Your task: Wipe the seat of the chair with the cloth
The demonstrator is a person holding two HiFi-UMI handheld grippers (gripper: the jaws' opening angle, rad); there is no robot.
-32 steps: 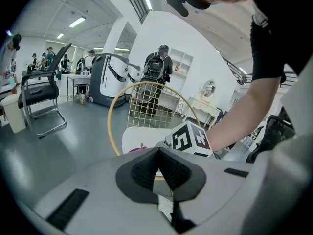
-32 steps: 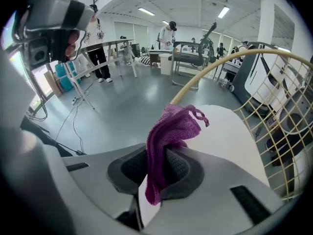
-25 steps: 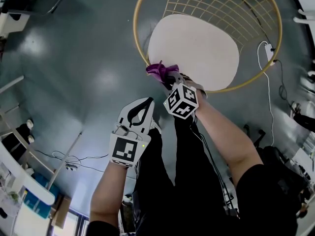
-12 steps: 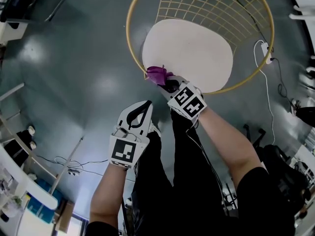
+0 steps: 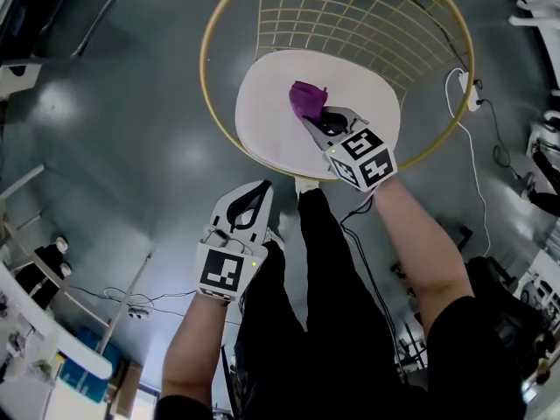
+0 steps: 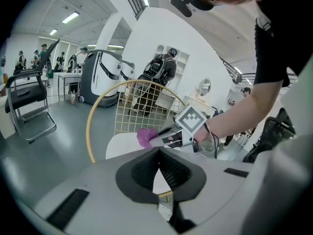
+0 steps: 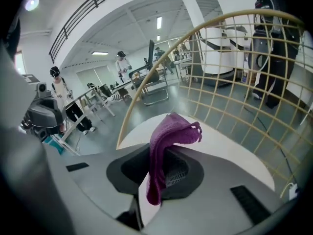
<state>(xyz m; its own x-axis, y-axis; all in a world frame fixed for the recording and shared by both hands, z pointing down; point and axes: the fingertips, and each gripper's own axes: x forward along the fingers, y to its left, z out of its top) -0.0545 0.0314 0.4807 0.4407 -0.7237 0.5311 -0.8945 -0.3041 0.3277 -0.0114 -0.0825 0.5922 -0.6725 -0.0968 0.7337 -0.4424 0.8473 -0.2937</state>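
The chair has a white oval seat (image 5: 271,121) inside a yellow hoop with a wire-grid back (image 5: 367,11). My right gripper (image 5: 313,110) is shut on a purple cloth (image 5: 306,97) and holds it over the middle of the seat. The right gripper view shows the cloth (image 7: 168,141) pinched between the jaws, its bunched end over the seat (image 7: 220,146). My left gripper (image 5: 254,191) hangs shut and holds nothing, short of the seat's near edge. In the left gripper view the cloth (image 6: 145,136) and the seat (image 6: 120,145) lie ahead of the left gripper (image 6: 159,153).
Grey floor surrounds the chair. A white cable and plug (image 5: 471,94) lie right of the hoop. My legs (image 5: 306,304) stand just before the seat. A black chair (image 6: 27,102), a white machine (image 6: 100,77) and several people are farther off.
My right gripper has carried the purple cloth from the seat's near-left rim forward onto the middle of the seat. The left gripper has stayed where it was.
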